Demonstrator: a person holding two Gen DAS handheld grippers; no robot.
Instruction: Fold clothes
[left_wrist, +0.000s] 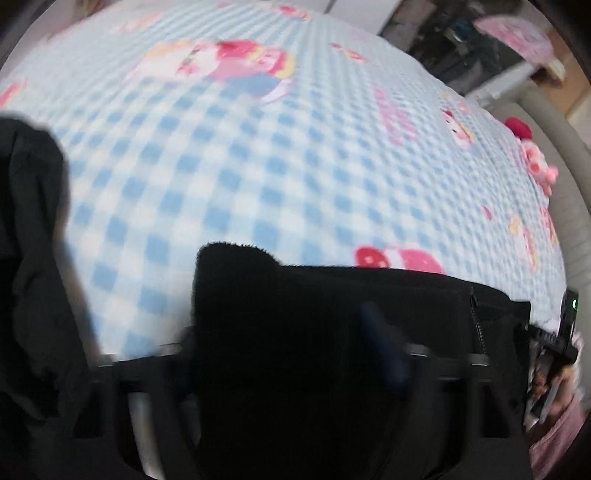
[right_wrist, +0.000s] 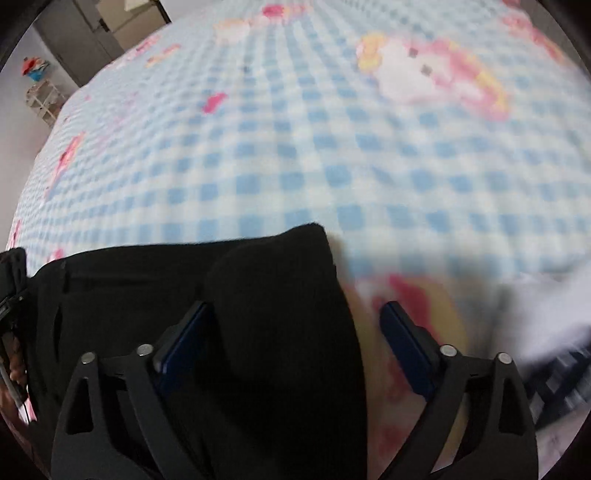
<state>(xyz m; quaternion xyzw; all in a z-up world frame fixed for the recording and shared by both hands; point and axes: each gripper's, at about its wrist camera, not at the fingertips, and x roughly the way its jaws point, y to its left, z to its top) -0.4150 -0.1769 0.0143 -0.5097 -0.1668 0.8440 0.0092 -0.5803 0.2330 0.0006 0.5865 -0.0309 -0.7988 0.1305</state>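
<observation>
A black fleece garment with a zipper (left_wrist: 476, 325) lies on the blue-and-white checked blanket (left_wrist: 258, 155). In the left wrist view the garment (left_wrist: 295, 332) fills the space between my left gripper's (left_wrist: 280, 354) fingers and hides most of them; one blue pad (left_wrist: 384, 350) shows on the right. In the right wrist view the garment's corner (right_wrist: 280, 295) sits between the spread blue pads (right_wrist: 184, 343) of my right gripper (right_wrist: 295, 332), next to the left pad and apart from the right one. Both views are blurred.
More dark cloth (left_wrist: 29, 258) hangs at the left of the left wrist view. The blanket (right_wrist: 332, 147) has pink cartoon prints. A pink plush toy (left_wrist: 535, 162) lies at the bed's right edge. Furniture and a small shelf (right_wrist: 44, 99) stand beyond the bed.
</observation>
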